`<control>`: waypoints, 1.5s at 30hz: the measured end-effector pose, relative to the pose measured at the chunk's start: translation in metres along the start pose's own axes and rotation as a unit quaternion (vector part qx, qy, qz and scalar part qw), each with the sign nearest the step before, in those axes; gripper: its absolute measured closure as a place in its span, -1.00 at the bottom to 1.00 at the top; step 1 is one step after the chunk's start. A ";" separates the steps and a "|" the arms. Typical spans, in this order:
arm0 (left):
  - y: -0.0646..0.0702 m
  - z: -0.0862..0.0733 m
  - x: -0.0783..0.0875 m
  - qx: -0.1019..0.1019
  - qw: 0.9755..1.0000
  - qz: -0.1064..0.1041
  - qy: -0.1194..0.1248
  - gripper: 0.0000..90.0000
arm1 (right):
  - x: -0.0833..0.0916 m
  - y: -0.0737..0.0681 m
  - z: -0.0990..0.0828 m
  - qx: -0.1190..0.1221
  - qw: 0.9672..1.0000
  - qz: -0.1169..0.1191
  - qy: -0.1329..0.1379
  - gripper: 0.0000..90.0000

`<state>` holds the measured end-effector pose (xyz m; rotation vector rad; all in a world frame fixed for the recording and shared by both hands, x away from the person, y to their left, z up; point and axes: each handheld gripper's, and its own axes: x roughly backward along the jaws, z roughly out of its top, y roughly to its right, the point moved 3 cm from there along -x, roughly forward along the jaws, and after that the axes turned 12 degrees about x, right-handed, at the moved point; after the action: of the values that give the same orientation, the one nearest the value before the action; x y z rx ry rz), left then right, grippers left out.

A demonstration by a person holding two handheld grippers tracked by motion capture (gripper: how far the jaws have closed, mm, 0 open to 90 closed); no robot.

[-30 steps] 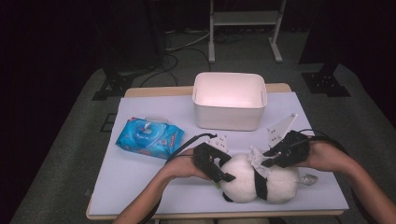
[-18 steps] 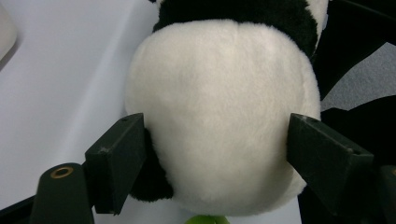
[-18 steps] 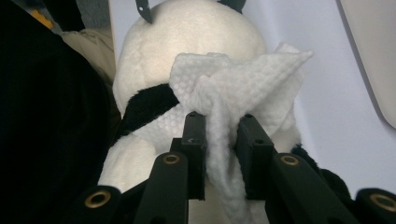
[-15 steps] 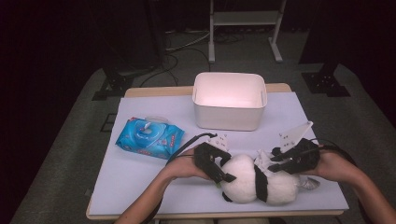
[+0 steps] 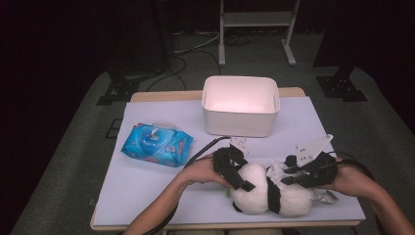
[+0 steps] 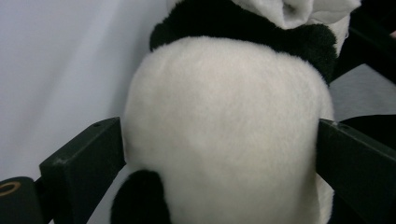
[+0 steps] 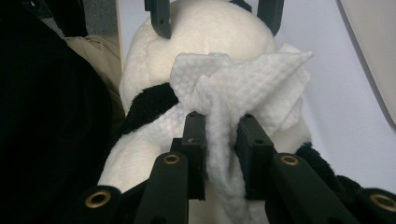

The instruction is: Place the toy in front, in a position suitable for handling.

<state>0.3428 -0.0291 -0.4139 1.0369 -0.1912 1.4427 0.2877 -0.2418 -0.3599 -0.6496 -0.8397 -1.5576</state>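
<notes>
A black-and-white panda plush (image 5: 254, 193) lies on its side near the table's front edge. My left gripper (image 5: 246, 171) straddles its round white end (image 6: 224, 84). The jaws have just been opening and now stand wide at the fur's two sides without squeezing it. My right gripper (image 5: 289, 175) rests over the panda's black band, shut on a crumpled white wipe (image 7: 243, 79) that lies against the fur (image 7: 210, 28). In the high view the wipe (image 5: 275, 171) shows as a small white tuft between the two grippers. Both hands hold the grippers low over the toy.
A white rectangular bin (image 5: 240, 122) stands at the back middle of the table (image 5: 147, 191). A blue pack of wet wipes (image 5: 156, 144) lies at the left. Cables trail from both grippers. A metal stand and dark floor lie beyond the table.
The left gripper's jaws have spread wider around the panda. The right gripper has shifted a little right and down with the wipe.
</notes>
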 end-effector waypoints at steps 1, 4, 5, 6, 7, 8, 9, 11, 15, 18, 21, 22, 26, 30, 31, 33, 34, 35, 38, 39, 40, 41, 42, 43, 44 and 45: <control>0.000 0.000 0.000 0.000 1.000 0.000 0.000 -0.93 | 0.000 0.000 0.000 0.002 1.000 -0.001 0.000 0.66; -0.005 -0.001 -0.004 0.020 0.999 -0.029 -0.004 -0.84 | 0.005 0.000 0.000 0.005 1.000 -0.004 0.008 0.66; -0.006 -0.001 0.000 0.014 0.999 -0.035 0.001 -0.73 | 0.006 0.001 -0.001 0.003 1.000 -0.003 0.017 0.66; -0.007 -0.001 0.002 0.011 0.999 -0.033 0.004 -0.60 | 0.007 0.002 -0.001 -0.003 1.000 -0.002 0.023 0.66; -0.007 -0.001 0.004 0.006 1.000 -0.027 0.009 -0.50 | 0.008 0.004 -0.002 -0.004 1.000 -0.005 0.025 0.65; -0.007 0.000 0.006 0.006 1.000 -0.021 0.016 -0.46 | 0.009 0.006 -0.001 -0.003 1.000 -0.012 0.028 0.65; -0.008 0.001 0.009 0.004 1.000 -0.014 0.023 -0.43 | 0.010 0.008 -0.001 -0.004 0.999 -0.018 0.030 0.65; -0.009 0.004 0.016 -0.004 0.999 0.003 0.033 -0.38 | 0.011 0.011 0.001 0.000 0.999 -0.028 0.034 0.66; -0.007 0.011 0.034 -0.036 0.997 0.050 0.036 -0.37 | 0.013 0.021 0.007 0.006 0.998 -0.040 0.040 0.67; -0.004 0.014 0.047 -0.059 0.993 0.090 0.036 -0.37 | 0.012 0.029 0.013 0.008 0.998 -0.042 0.044 0.67; -0.003 0.010 0.051 -0.064 0.992 0.106 0.030 -0.37 | 0.008 0.032 0.017 0.008 0.998 -0.038 0.046 0.68; -0.003 0.008 0.049 -0.064 0.992 0.110 0.026 -0.37 | 0.006 0.032 0.019 0.007 0.998 -0.035 0.045 0.68; -0.002 -0.001 0.045 -0.063 0.991 0.117 0.023 -0.38 | -0.002 0.032 0.027 0.017 0.999 -0.025 0.038 0.68; 0.006 -0.003 0.043 -0.073 0.989 0.125 0.024 -0.39 | -0.014 0.033 0.041 0.027 0.999 -0.012 0.040 0.68; 0.009 -0.004 0.042 -0.080 0.988 0.127 0.023 -0.40 | -0.018 0.033 0.045 0.033 0.999 -0.007 0.039 0.67; 0.011 -0.005 0.042 -0.085 0.988 0.130 0.021 -0.40 | -0.022 0.032 0.050 0.037 0.999 -0.002 0.036 0.67; 0.015 -0.007 0.041 -0.091 0.986 0.140 0.016 -0.41 | -0.031 0.030 0.057 0.049 0.998 0.007 0.025 0.67; 0.015 -0.007 0.041 -0.091 0.986 0.140 0.016 -0.41 | -0.031 0.030 0.057 0.049 0.998 0.007 0.025 0.67; 0.015 -0.013 0.041 -0.089 0.987 0.133 0.028 -0.41 | -0.032 0.029 0.058 0.052 0.998 0.013 0.022 0.67; 0.015 -0.014 0.042 -0.088 0.987 0.131 0.031 -0.42 | -0.030 0.028 0.056 0.050 0.998 0.013 0.021 0.67; 0.015 -0.015 0.042 -0.085 0.988 0.128 0.035 -0.42 | -0.028 0.028 0.054 0.046 0.999 0.013 0.022 0.67; 0.015 -0.015 0.042 -0.085 0.988 0.128 0.035 -0.43 | -0.028 0.028 0.054 0.046 0.999 0.013 0.022 0.67; 0.015 -0.016 0.041 -0.086 0.988 0.124 0.040 -0.43 | -0.026 0.027 0.049 0.039 0.999 0.012 0.027 0.67; 0.015 -0.016 0.041 -0.086 0.988 0.124 0.040 -0.44 | -0.026 0.027 0.049 0.039 0.999 0.012 0.027 0.67; 0.017 -0.017 0.041 -0.088 0.988 0.118 0.042 -0.47 | -0.025 0.024 0.046 0.039 0.999 0.015 0.031 0.68; 0.017 -0.017 0.040 -0.086 0.989 0.116 0.041 -0.49 | -0.026 0.022 0.045 0.037 0.999 0.016 0.031 0.68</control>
<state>0.3280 0.0077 -0.3885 0.8319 -0.3801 1.6440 0.3115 -0.1916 -0.3510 -0.5557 -0.8326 -1.5042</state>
